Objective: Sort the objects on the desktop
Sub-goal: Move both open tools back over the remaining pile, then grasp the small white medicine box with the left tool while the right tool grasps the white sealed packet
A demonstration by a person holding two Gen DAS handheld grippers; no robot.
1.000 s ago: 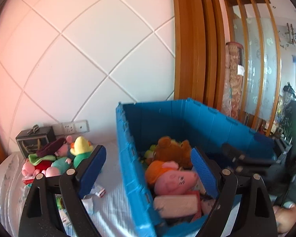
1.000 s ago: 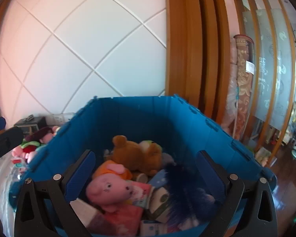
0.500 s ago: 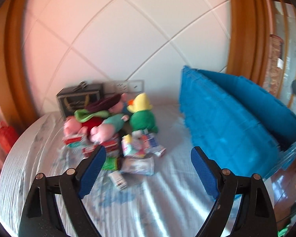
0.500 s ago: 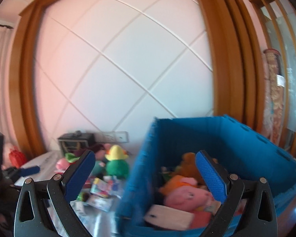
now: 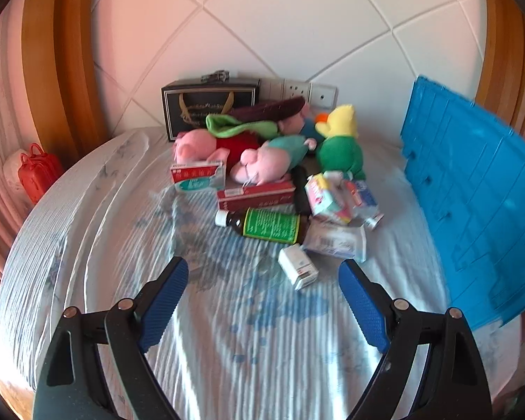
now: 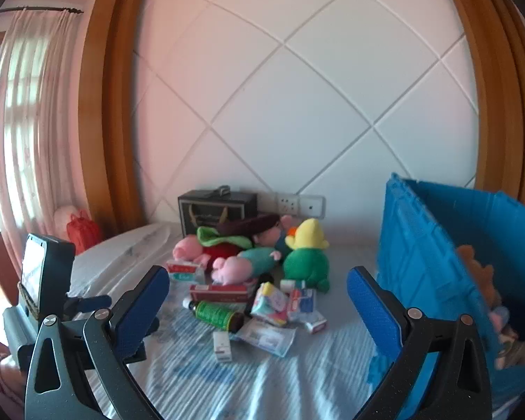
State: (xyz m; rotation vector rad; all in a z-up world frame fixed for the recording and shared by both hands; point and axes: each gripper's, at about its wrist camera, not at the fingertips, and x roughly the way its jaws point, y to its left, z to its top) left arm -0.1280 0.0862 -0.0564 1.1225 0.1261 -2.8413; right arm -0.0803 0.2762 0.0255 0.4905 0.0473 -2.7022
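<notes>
A pile of objects lies on the striped cloth: pink pig plush toys (image 5: 262, 161), a green and yellow plush (image 5: 339, 147), a brown bottle with green label (image 5: 266, 224), a red box (image 5: 255, 194), and small medicine boxes (image 5: 297, 266). The pile also shows in the right wrist view, with the bottle (image 6: 217, 315) in it. A blue crate (image 5: 472, 203) stands at the right; in the right wrist view the crate (image 6: 437, 262) holds plush toys. My left gripper (image 5: 262, 301) is open and empty in front of the pile. My right gripper (image 6: 259, 308) is open and empty, farther back.
A black gift bag (image 5: 210, 105) stands against the white padded wall behind the pile. A red case (image 5: 38, 171) sits at the far left. Wall sockets (image 5: 297, 89) are behind the toys. The left gripper's body (image 6: 42, 287) shows at the left of the right wrist view.
Both grippers have swung left, away from the blue crate and toward the pile on the cloth. Both stay open and empty.
</notes>
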